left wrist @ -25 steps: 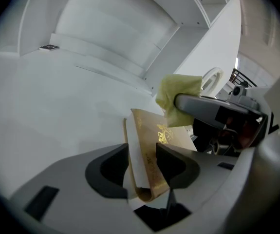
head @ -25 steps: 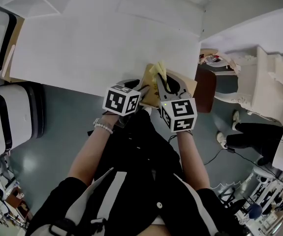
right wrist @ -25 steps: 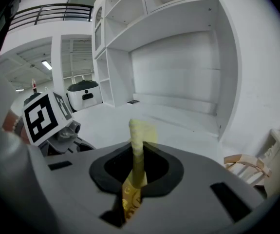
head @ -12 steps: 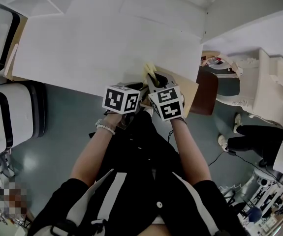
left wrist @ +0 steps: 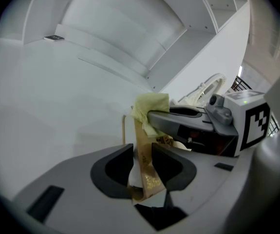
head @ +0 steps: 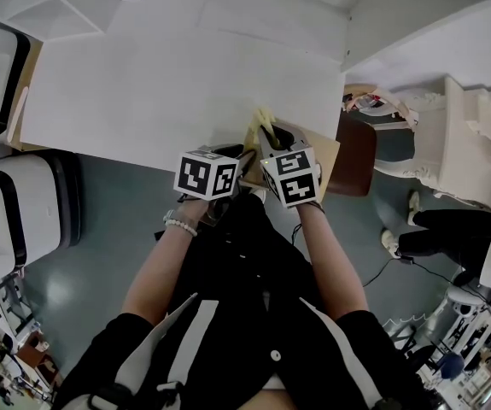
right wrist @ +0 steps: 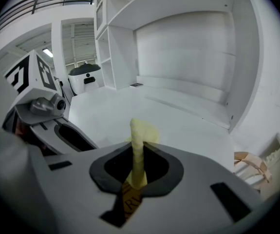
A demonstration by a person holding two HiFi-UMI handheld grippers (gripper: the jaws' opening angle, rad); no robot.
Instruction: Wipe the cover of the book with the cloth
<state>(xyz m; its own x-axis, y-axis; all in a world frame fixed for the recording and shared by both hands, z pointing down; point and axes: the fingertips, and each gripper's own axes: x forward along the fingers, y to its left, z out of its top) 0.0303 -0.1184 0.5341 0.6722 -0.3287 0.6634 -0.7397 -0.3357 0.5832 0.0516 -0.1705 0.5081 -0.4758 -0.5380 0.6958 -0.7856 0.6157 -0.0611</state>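
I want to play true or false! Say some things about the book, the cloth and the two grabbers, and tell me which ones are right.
1. The cloth is yellow. True.
2. The right gripper is pinching the cloth. True.
3. The left gripper has nothing in it. False: its jaws have just been closing, and they clamp the edge of the brown book.
4. The book lies in the middle of the table. False: it sits at the table's near edge, right by the person.
5. The table is black. False: it is white.
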